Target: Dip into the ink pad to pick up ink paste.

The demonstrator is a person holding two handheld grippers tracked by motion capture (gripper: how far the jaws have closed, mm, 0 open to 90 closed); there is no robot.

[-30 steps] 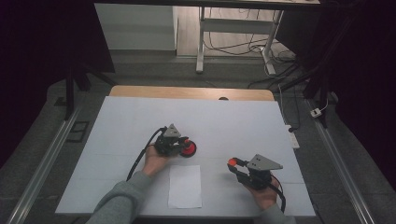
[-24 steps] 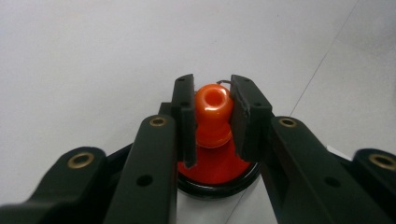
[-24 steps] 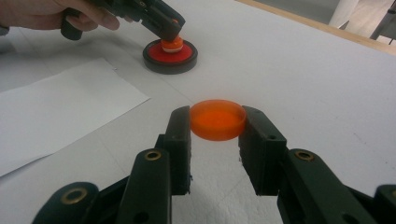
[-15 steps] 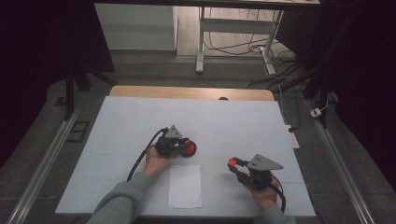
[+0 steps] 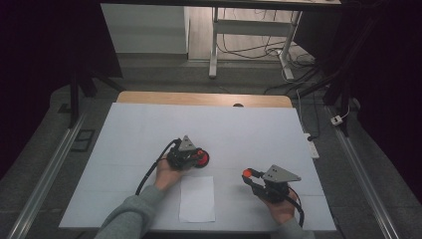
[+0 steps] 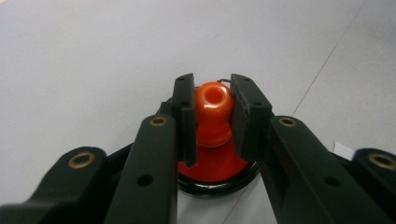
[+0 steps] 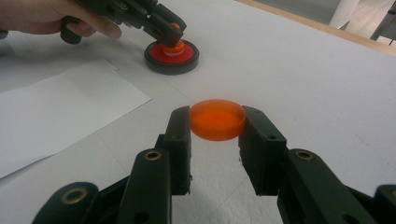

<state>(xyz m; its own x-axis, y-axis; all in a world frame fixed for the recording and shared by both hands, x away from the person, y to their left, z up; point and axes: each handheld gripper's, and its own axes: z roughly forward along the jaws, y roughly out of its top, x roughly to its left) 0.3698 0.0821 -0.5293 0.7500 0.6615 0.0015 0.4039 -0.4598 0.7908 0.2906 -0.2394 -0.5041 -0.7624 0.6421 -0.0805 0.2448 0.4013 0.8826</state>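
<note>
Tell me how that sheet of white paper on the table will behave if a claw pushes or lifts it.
The sheet of white paper lies thin and flat on the table, so it is probably very light and would slide or buckle under a push. Lifted by one edge, it would likely droop. Getting under its flat edge looks hard.

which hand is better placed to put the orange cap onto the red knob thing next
Right. The right gripper is shut on the orange cap, held free above the table. The left gripper is busy, clamped on the orange knob of the red and black base, probably steadying it.
</note>
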